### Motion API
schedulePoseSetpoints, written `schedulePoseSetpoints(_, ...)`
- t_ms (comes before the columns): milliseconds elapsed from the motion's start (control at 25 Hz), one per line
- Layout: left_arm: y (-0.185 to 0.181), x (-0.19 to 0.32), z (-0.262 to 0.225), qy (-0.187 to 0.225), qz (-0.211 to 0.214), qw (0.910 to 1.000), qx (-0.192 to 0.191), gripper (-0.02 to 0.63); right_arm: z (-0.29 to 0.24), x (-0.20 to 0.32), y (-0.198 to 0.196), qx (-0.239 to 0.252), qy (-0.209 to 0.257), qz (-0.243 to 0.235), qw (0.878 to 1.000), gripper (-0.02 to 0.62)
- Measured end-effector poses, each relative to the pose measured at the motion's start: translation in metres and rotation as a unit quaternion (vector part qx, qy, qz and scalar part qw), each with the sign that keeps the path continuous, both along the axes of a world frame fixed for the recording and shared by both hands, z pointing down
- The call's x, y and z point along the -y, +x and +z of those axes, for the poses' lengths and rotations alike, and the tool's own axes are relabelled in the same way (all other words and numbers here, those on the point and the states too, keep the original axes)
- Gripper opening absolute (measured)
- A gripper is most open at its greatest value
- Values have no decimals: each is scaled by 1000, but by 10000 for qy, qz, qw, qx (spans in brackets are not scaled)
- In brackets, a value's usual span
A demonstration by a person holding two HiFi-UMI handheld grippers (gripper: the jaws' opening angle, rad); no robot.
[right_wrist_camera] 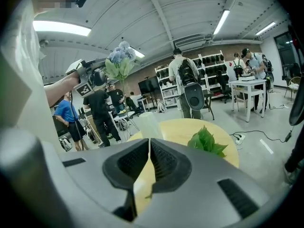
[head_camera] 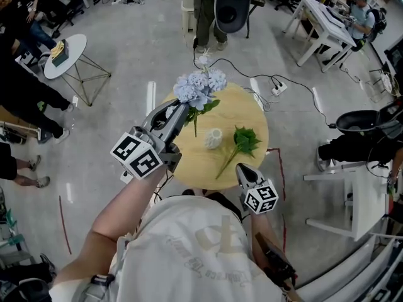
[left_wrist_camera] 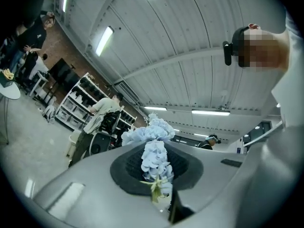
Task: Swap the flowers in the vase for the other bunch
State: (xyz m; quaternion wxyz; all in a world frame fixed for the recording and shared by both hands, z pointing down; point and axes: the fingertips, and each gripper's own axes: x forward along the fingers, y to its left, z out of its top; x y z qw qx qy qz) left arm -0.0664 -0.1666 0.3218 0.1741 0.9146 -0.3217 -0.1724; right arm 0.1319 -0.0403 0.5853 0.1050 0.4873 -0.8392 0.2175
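Note:
My left gripper (head_camera: 181,111) is shut on the stem of a pale blue hydrangea bunch (head_camera: 200,85) and holds it in the air above the far left part of the round wooden table (head_camera: 189,162). In the left gripper view the blue blooms (left_wrist_camera: 155,159) rise straight up from between the jaws. A small white vase (head_camera: 214,138) stands at the table's middle with nothing in it. Just right of it a green leafy bunch (head_camera: 243,141) lies flat, stem toward me. My right gripper (head_camera: 242,168) is shut near the front edge, beside that stem; its pads (right_wrist_camera: 161,163) meet.
A person (head_camera: 205,5) stands beyond the table by a black chair (head_camera: 232,8). A cable and power strip (head_camera: 277,88) lie on the floor at the right. There is a small white side table (head_camera: 66,52) far left and white desks (head_camera: 324,24) far right, with more people around.

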Motion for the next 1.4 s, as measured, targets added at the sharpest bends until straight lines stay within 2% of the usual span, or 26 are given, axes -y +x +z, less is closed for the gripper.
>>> schedulePoseSetpoints(480, -40, 7, 46, -444, -394, 9980, 220, 41, 7, 5, -8, -4, -62, -157, 9999, 12)
schedulePoseSetpoints(720, -52, 8, 83, -825, -508, 9944, 417, 41, 12, 7, -9, 0, -138, -198, 9997, 12)
schedulePoseSetpoints(1160, -60, 11, 140, -1475, -632, 9842, 749, 41, 21, 14, -11, 20, -310, -302, 9991, 12)
schedulePoseSetpoints(1400, -61, 18, 181, -1840, -687, 9749, 1045, 41, 26, 21, -8, 24, -384, -328, 9987, 12)
